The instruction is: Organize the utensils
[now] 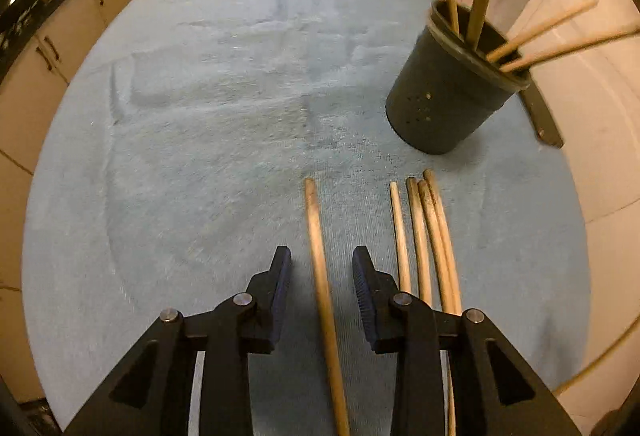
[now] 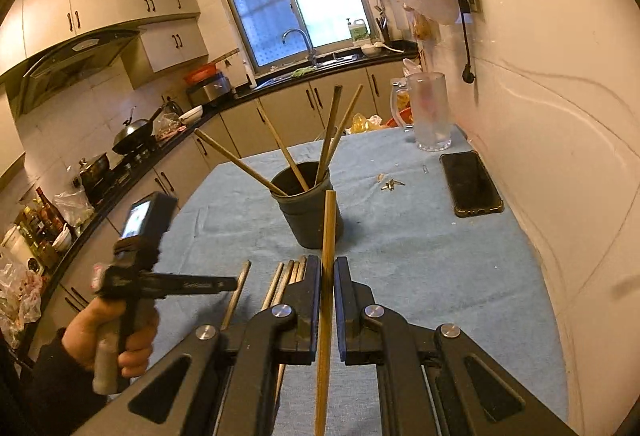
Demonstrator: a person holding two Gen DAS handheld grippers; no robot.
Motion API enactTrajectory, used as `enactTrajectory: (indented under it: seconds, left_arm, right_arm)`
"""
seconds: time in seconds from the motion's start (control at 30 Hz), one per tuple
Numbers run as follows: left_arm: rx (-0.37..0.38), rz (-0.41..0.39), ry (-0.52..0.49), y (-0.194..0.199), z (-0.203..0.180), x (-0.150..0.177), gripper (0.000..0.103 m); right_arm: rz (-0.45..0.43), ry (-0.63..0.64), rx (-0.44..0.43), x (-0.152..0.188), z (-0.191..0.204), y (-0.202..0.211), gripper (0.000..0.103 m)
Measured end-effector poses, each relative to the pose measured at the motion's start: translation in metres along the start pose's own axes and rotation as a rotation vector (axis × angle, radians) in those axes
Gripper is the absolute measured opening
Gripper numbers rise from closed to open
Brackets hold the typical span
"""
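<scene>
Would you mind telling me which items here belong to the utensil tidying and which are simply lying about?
Job items:
- dark holder with chopsticks in it
- chopstick clamped in the right claw
- single chopstick between the open left claw's fingers
- loose chopsticks on the cloth

Lying about:
- phone
- glass mug

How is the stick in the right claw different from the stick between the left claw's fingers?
The right claw is shut on its chopstick, lifted above the blue cloth and pointing toward the black cup. The left claw is open, so its chopstick lies flat on the cloth, untouched between the fingers. The left one looks darkened at its far tip; the right one looks cleaner. Both are long, thin and wooden.
</scene>
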State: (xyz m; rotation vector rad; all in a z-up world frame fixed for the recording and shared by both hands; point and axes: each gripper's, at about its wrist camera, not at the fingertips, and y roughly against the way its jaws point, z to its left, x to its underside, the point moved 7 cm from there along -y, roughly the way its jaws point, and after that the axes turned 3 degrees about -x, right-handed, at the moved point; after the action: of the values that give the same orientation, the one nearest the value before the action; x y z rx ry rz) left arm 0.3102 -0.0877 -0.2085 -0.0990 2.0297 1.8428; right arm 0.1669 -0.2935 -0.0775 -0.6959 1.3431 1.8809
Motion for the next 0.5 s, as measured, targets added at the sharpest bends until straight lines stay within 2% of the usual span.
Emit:
enactTrajectory:
  seconds: [0.07, 0.1, 0.23, 0.3, 0.37, 0.4, 0.47, 0.5]
  left_arm:
    - [-0.018, 0.050, 0.009, -0.013, -0.001, 0.000, 0.014]
    - [-0.036, 0.039, 0.021, -0.015, 0.000, -0.001, 0.008]
    - [-0.068, 0.023, -0.005, -0.016, 0.000, -0.005, 0.007]
    - [-0.047, 0.021, 0.030, -0.013, 0.003, -0.005, 0.007]
    - [0.005, -0.072, 0.065, 0.015, 0.009, -0.006, 0.007]
    - [0.011, -0.158, 0.082, 0.041, 0.013, -0.006, 0.007]
    - [0.018, -0.271, 0.087, 0.082, 0.018, -0.003, 0.007]
    - [0.025, -0.297, 0.087, 0.095, 0.019, 0.000, 0.007]
  right_arm:
    - [0.001, 0.001, 0.002, 0.000, -0.001, -0.002, 0.007]
    - [0.004, -0.001, -0.003, 0.000, -0.001, -0.003, 0.007]
    - [0.006, -0.005, -0.007, 0.000, -0.005, -0.006, 0.007]
    - [0.010, -0.011, -0.012, 0.000, -0.005, -0.007, 0.007]
    - [0.007, -0.014, -0.013, 0.000, -0.006, -0.005, 0.007]
    - [0.002, -0.017, -0.015, 0.000, -0.006, -0.003, 0.007]
    - [-0.008, -0.016, -0.014, 0.000, -0.006, 0.002, 0.007]
    - [-0.011, -0.015, -0.012, -0.001, -0.006, 0.003, 0.007]
